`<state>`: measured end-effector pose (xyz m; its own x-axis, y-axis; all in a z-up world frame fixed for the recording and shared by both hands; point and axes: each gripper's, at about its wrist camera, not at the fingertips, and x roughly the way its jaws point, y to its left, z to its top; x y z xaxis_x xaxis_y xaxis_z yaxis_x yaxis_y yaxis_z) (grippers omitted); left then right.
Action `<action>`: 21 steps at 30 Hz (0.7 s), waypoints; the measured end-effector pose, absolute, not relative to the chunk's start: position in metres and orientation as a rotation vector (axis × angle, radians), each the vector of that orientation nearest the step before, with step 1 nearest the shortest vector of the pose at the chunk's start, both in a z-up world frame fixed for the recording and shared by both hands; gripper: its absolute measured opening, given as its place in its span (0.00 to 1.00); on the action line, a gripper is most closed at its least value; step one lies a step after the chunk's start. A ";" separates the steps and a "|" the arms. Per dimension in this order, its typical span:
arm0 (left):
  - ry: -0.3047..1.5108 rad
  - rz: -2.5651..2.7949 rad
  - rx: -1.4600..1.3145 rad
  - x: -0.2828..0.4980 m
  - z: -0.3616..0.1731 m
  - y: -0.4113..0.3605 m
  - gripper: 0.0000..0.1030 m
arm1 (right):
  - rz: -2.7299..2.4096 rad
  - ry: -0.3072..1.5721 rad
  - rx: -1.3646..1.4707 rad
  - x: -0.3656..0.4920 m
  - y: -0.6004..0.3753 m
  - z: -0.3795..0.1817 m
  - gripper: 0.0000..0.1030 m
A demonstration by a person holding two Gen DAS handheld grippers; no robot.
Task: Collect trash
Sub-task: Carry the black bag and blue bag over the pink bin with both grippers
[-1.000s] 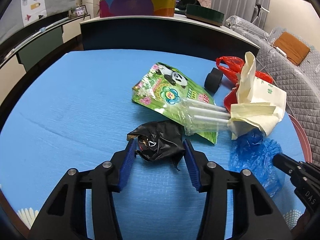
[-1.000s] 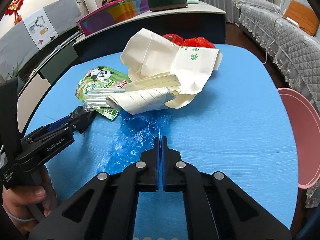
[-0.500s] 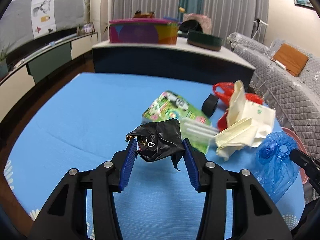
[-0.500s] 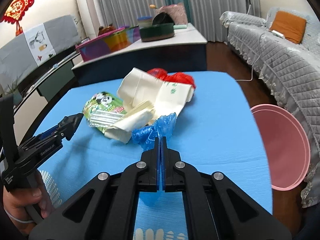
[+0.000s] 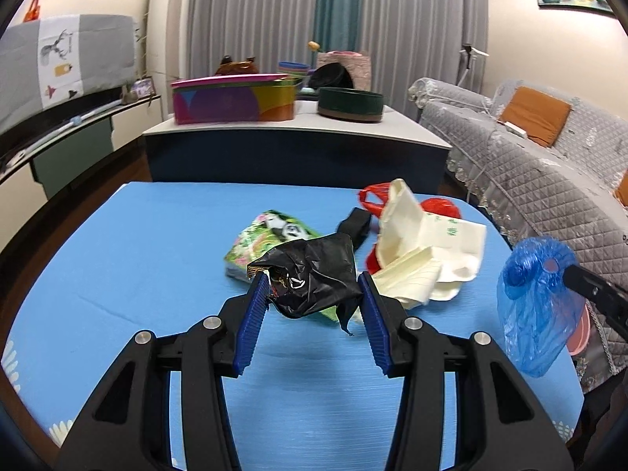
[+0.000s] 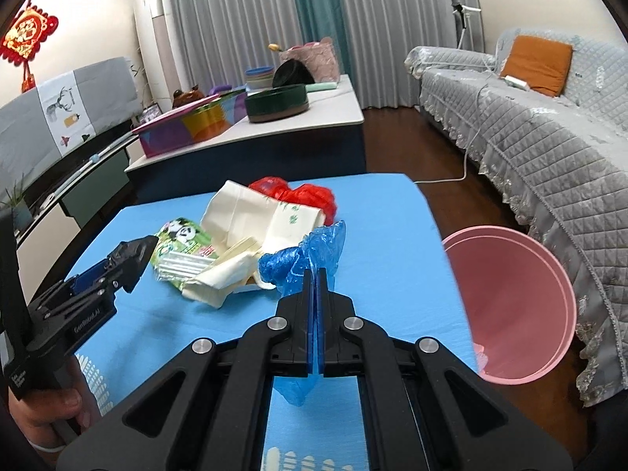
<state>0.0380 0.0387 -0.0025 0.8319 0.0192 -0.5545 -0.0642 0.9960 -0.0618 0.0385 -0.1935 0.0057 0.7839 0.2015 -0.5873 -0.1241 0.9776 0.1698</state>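
Note:
My left gripper (image 5: 313,280) is shut on a crumpled black wrapper (image 5: 314,271), held above the blue table (image 5: 137,259). My right gripper (image 6: 316,274) is shut on a thin blue plastic cover (image 6: 302,257), which hangs from its tip in the left wrist view as the blue plastic cover (image 5: 537,302). On the table lie a green panda snack bag (image 5: 271,231), cream paper bags (image 5: 424,251), a red plastic bag (image 6: 310,196) and a small black roll (image 5: 355,225). A pink bin (image 6: 514,298) stands beside the table's right edge.
A dark counter (image 5: 298,145) with a colourful box (image 5: 235,98) and a green round tin (image 5: 350,104) stands behind the table. A grey quilted sofa (image 6: 530,125) runs along the right. A person's hand (image 6: 51,412) holds the left gripper.
Both grippers have risen from the table, the left with the black wrapper and the right with the blue plastic cover. The pink bin has come into the right wrist view.

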 end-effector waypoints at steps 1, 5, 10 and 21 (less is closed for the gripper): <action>0.584 0.037 -0.079 0.038 -0.002 0.036 0.45 | 0.172 0.643 0.128 0.038 -0.195 0.007 0.01; 0.575 0.008 -0.071 0.038 -0.001 0.025 0.45 | 0.150 0.620 0.127 0.037 -0.205 0.012 0.01; 0.575 -0.024 -0.060 0.042 0.000 0.008 0.45 | 0.120 0.598 0.141 0.036 -0.222 0.018 0.01; 0.588 -0.098 -0.034 0.051 0.004 -0.031 0.45 | 0.039 0.543 0.169 0.035 -0.265 0.033 0.01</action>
<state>0.0508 -0.0311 0.0036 0.8272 -0.1023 -0.5525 0.0829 0.9947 -0.0600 0.0348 -0.2648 0.0326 0.8558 0.0814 -0.5109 0.0080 0.9854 0.1703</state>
